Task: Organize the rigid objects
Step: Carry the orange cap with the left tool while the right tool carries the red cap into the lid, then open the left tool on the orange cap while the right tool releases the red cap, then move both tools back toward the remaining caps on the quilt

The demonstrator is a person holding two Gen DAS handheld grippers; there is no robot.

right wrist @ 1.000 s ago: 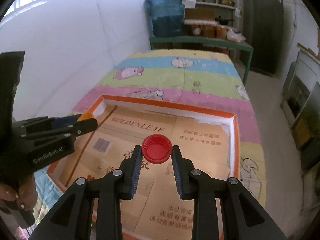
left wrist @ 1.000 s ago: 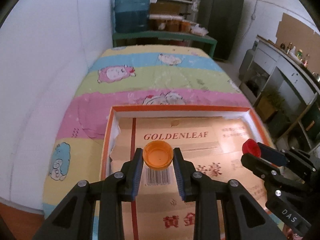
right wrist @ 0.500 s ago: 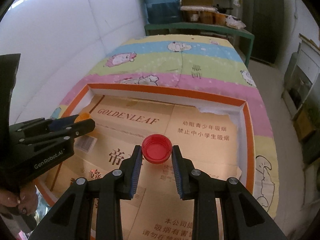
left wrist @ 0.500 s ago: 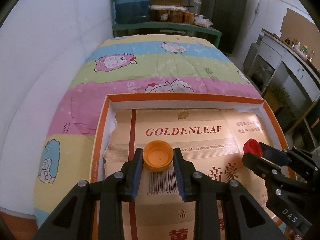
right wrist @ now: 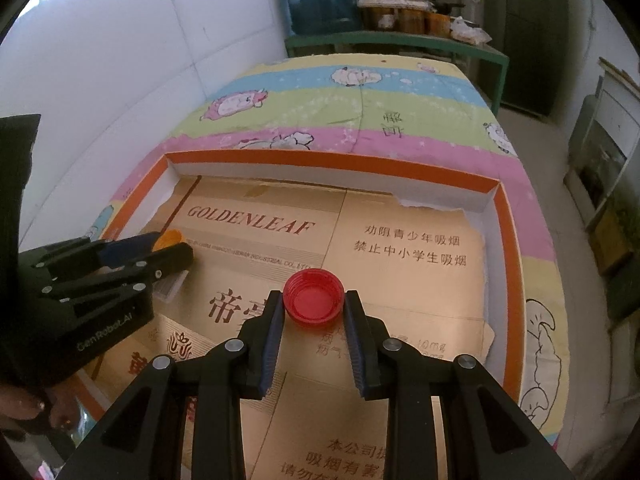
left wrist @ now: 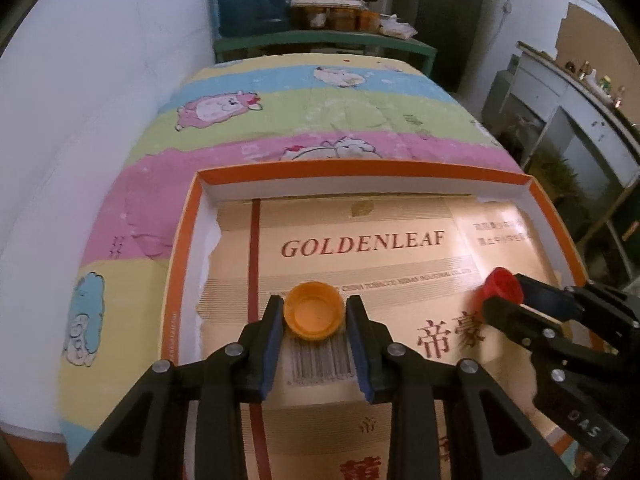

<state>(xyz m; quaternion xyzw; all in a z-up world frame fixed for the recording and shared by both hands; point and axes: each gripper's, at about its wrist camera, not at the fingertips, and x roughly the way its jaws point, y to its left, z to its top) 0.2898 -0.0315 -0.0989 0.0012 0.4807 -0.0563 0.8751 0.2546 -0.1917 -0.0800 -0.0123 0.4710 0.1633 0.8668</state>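
Over the shallow orange-rimmed cardboard tray (left wrist: pixel 182 240), lined with gold printed card, I've got both claws angled down. My left gripper (left wrist: pixel 314 318) has the small orange plastic bottle cap (left wrist: pixel 313 315), hollow side up, between its blue pads, and the jaws are opening right now; the pads look as if they are just coming off the cap's rim, so I'd call that grip gone. Over on the other side, my right gripper (right wrist: pixel 314 308) has the round red plastic bottle cap (right wrist: pixel 313 298) between its pads too, near the tips, apparently touching both sides.

Here's my worry: I can't tell whether either cap is resting on the tray liner or hanging above it. If the orange one has air under it, it drops, bounces on that glossy card and rolls towards the wall. The red one sits far out at the fingertips, so a slight tilt could squirt it forward. Both claws are near each other, so a sideways swing could knock them together.
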